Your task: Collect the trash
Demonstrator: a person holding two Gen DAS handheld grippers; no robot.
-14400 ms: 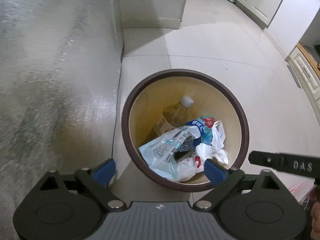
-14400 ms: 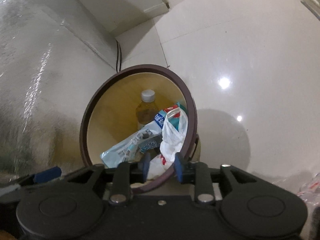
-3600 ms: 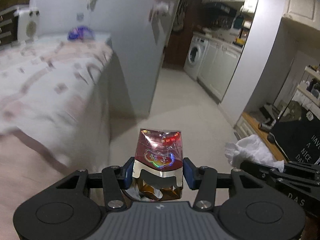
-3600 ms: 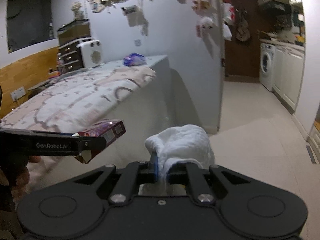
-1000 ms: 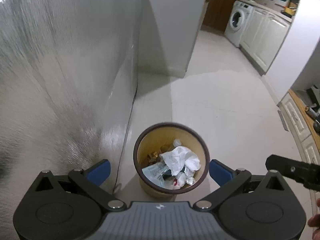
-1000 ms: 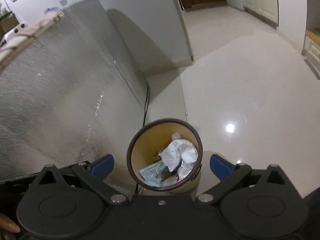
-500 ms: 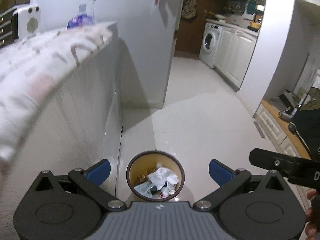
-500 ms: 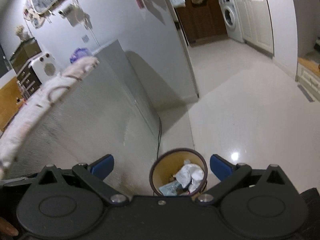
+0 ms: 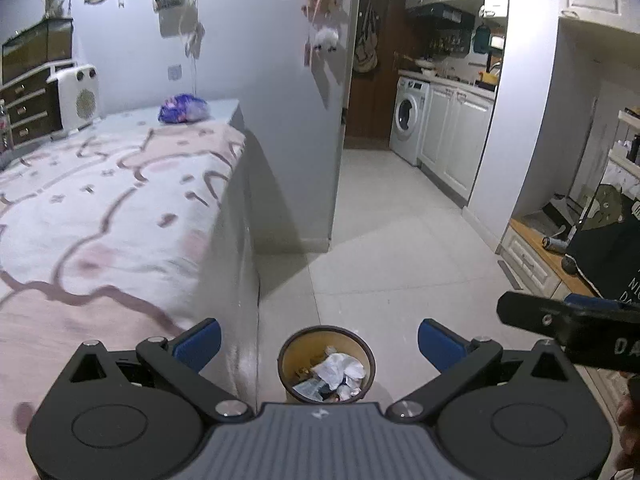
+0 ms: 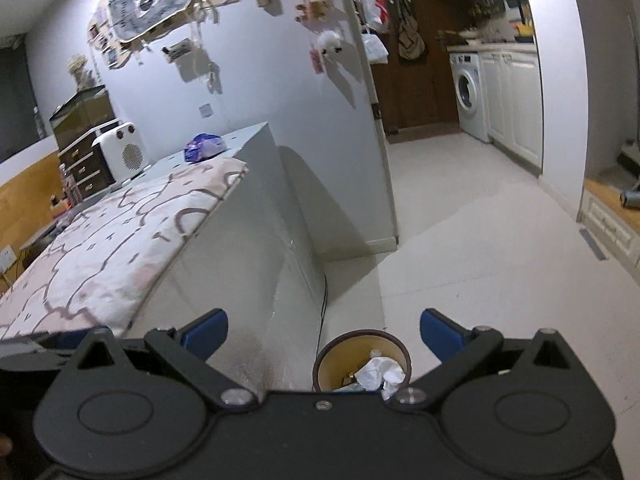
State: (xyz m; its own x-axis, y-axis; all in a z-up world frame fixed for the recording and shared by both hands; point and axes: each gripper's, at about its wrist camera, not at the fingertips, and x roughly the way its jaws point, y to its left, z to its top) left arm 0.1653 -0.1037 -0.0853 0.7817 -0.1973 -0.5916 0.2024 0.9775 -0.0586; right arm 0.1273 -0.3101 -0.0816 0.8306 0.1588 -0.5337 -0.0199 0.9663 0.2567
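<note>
1. Trash [image 9: 338,372] sits in the bin [image 9: 286,360] on the floor beside the counter [image 9: 100,216]; crumpled white paper on top, near rim level
2. Left gripper [image 9: 318,340] spread wide, empty
3. Right gripper [image 10: 323,332] also spread wide, empty
4. Purple bag [image 9: 183,109] at the counter's far end looks like the next pickup
5. Risk: bag looks crinkly and slack, so a shallow pinch could slip; paper heap may spill if more is dropped on it
</note>
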